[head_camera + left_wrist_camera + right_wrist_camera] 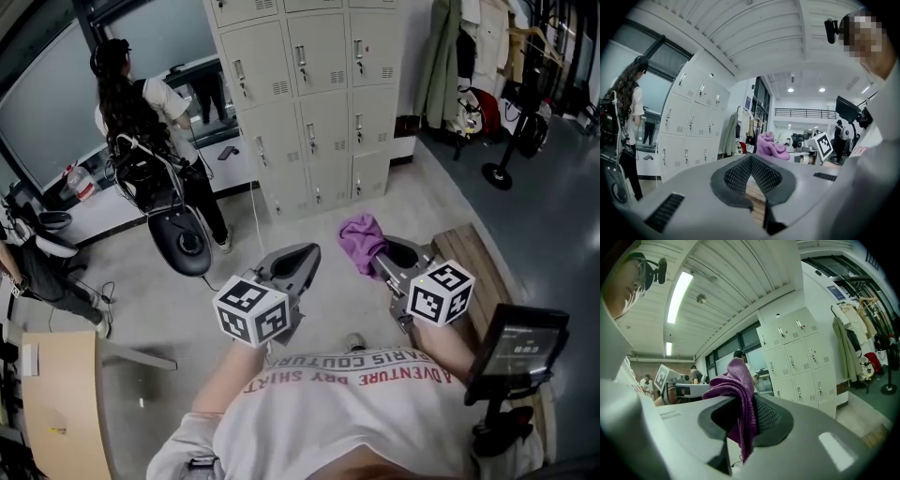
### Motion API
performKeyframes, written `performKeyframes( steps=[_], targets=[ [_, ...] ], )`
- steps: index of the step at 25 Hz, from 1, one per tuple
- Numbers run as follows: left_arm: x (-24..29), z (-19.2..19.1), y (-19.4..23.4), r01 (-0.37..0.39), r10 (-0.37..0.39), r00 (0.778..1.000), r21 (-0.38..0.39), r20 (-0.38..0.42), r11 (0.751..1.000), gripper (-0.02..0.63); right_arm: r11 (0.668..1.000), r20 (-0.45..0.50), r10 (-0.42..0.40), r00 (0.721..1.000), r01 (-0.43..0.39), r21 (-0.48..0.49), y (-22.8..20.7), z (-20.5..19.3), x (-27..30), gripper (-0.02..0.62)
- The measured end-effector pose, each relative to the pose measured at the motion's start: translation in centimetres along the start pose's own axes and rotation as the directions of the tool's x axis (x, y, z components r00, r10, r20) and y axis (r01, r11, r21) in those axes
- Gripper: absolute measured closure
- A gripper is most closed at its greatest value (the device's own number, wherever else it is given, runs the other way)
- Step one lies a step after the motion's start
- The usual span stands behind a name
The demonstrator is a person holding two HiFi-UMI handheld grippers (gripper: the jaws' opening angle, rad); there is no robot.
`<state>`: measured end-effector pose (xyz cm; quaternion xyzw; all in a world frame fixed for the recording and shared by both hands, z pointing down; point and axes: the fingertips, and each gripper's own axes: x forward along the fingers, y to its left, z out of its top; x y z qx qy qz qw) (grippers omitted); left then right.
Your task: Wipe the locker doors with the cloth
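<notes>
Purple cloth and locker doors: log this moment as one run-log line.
stage: wiping not begun | right gripper: shut on purple cloth | left gripper: shut, empty | locker doors: ahead, untouched

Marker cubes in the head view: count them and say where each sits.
2. One cube is on the left gripper; the other is on the right gripper, which pinches the purple cloth.

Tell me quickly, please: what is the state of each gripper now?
Left gripper: shut, with nothing between its jaws.
Right gripper: shut on the purple cloth.
</notes>
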<state>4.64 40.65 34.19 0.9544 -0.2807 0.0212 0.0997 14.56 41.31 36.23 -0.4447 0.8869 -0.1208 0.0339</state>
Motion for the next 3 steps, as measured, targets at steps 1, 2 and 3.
performKeyframes(
  steps=[1,2,3],
  targets=[
    [-0.1,0.23,0.11,0.0,0.0,1.0,-0.001,-0.001,1.0,0.606,1.0,0.0,-0.002,1.0,0.002,0.003,0.08,0.15,0.1,0.525],
    [-0.21,0.5,0.22,0.001,-0.001,1.0,-0.002,-0.002,1.0,0.606,1.0,0.002,-0.004,1.0,0.004,0.005,0.2,0.38,0.21,0.525],
    [-0.33,0.79,0.33,0.001,-0.001,1.0,-0.003,-0.003,1.0,0.606,1.0,0.004,-0.005,1.0,0.005,0.007,0.32,0.64,0.32,0.525]
  ],
)
